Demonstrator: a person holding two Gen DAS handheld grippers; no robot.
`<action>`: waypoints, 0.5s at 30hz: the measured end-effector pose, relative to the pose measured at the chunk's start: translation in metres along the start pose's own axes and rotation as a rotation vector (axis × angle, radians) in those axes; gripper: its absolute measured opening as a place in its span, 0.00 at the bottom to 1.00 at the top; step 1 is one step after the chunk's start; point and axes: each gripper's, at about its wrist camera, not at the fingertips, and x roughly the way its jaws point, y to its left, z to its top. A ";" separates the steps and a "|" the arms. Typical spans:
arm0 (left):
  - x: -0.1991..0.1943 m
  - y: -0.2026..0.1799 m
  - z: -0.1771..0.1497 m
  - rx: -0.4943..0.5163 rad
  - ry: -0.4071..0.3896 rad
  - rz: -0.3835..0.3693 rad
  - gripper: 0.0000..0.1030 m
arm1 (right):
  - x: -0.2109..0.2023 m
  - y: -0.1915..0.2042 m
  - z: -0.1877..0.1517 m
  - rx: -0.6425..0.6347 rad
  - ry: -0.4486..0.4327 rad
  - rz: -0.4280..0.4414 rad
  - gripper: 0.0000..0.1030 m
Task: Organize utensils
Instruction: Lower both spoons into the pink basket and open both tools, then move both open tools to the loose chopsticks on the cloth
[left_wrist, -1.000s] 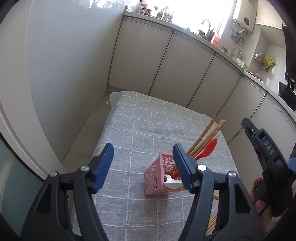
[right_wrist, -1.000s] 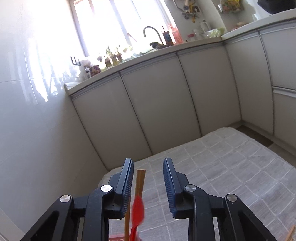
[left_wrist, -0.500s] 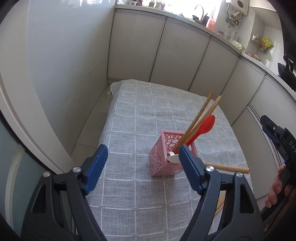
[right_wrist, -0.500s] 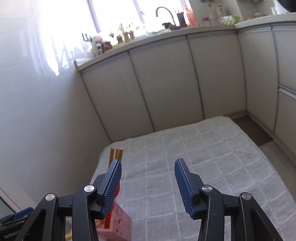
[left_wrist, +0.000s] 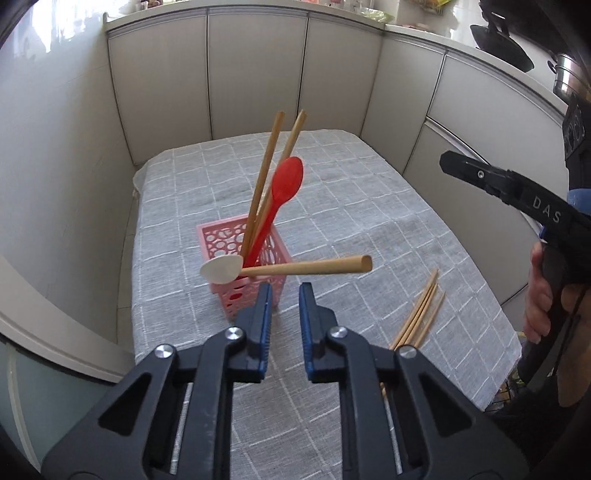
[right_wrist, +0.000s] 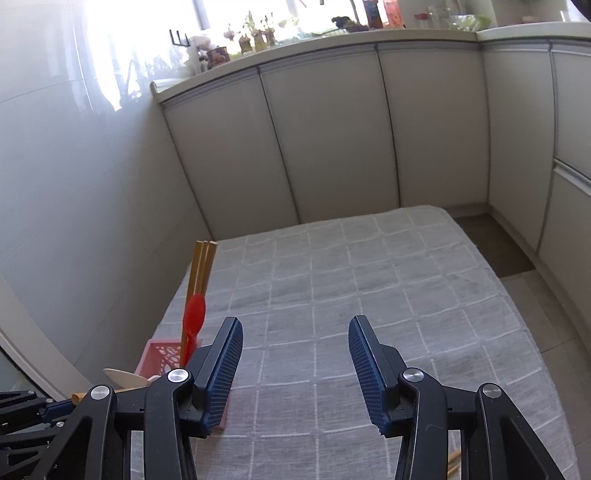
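A pink basket (left_wrist: 242, 258) stands on the grey checked surface (left_wrist: 369, 206), white cabinets (left_wrist: 255, 70) behind it. It holds a red spoon (left_wrist: 284, 188). Loose chopsticks (left_wrist: 421, 310) lie right of the basket. The left tool (left_wrist: 284, 291) has just closed on nothing, a narrow gap remaining; the right tool (right_wrist: 295, 332) stands apart, empty.

Both wrist views look down-forward over the cloth-covered table (left_wrist: 369, 206), sharing the pink basket (left_wrist: 236, 240)
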 end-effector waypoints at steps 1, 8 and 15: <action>0.002 -0.001 0.001 -0.002 -0.009 -0.001 0.14 | 0.000 -0.001 0.000 0.003 0.000 0.000 0.51; 0.022 -0.007 0.020 -0.050 -0.068 -0.052 0.14 | -0.002 -0.013 0.004 0.024 -0.007 -0.008 0.51; 0.033 -0.018 0.028 -0.063 -0.094 -0.071 0.15 | -0.009 -0.033 0.009 0.072 -0.015 -0.026 0.51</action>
